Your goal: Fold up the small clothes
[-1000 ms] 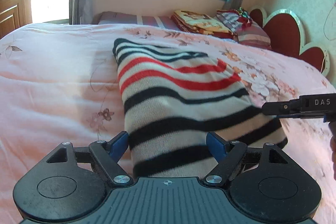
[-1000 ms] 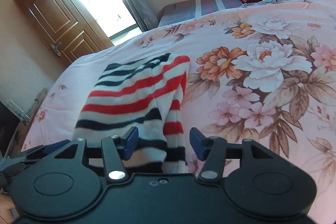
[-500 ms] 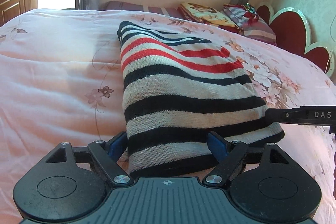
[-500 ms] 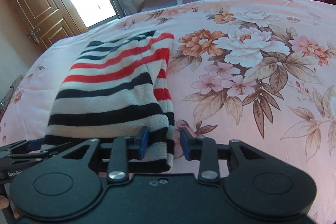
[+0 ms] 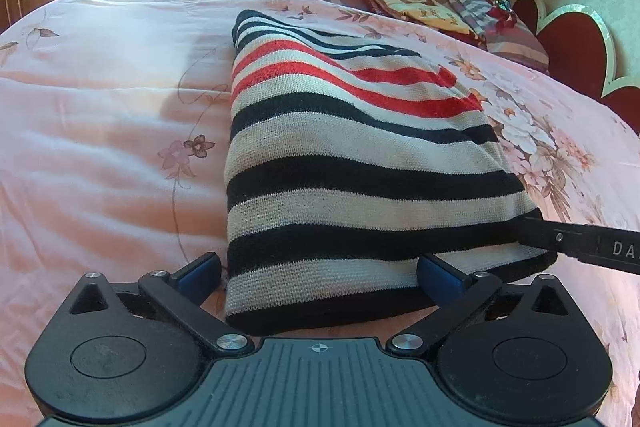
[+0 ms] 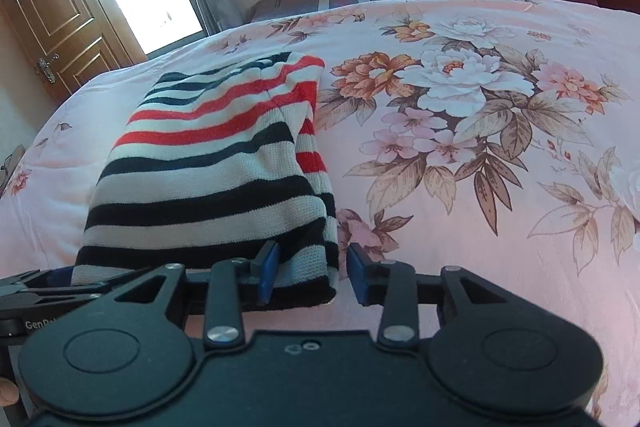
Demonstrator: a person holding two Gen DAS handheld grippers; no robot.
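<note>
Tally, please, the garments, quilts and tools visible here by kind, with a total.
Striped sweater: 1
Floral quilt: 1
Tools: 2, left tool and right tool, jaws of both just opening with the sweater's edge between them
Total: 4

Left gripper [image 5: 320,277] jaws just opened wide; right gripper [image 6: 312,273] partly open.
</note>
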